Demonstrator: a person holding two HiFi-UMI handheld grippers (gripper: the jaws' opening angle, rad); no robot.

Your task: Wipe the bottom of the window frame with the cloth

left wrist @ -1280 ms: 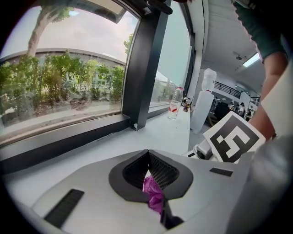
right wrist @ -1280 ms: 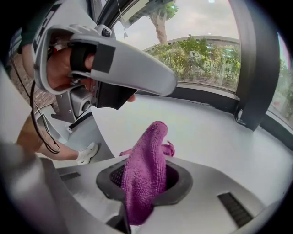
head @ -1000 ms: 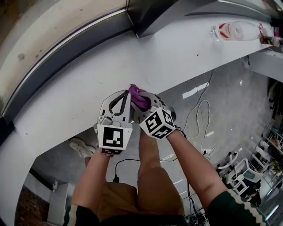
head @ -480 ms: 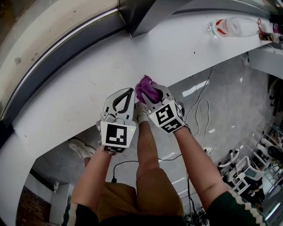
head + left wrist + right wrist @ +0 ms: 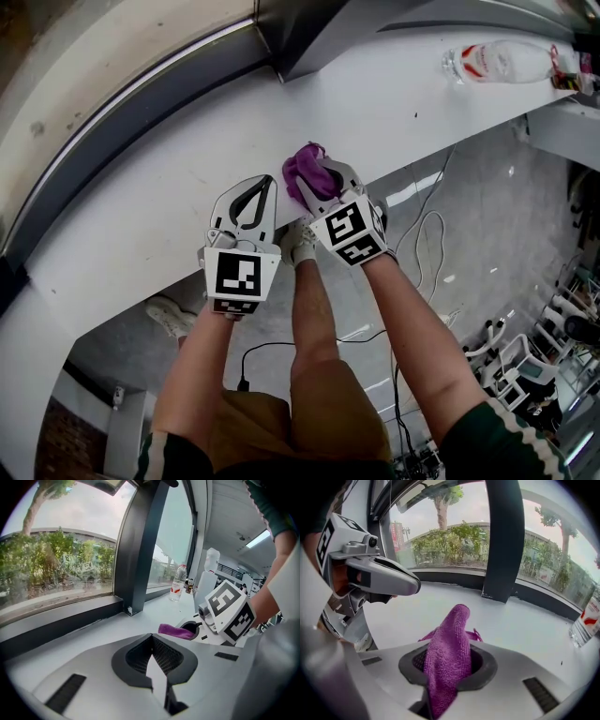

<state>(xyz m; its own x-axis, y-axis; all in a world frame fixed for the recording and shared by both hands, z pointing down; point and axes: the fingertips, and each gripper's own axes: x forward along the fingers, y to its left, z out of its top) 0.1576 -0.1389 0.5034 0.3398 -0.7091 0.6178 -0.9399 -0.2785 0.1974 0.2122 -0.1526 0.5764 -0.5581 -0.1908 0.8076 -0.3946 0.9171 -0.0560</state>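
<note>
Head view leaves it unclear whether the purple cloth touches the white sill. The cloth's bunched end covers the tips of the right tongs. Right gripper view shows those tongs clamped on the cloth: a fold sticks up past them and the lower end is lost between the jaws. The left tongs are closed together and empty, just beside the right. The cloth sits over the sill's front edge, apart from the dark window frame. A bottle is cut off at the right gripper view's edge.
</note>
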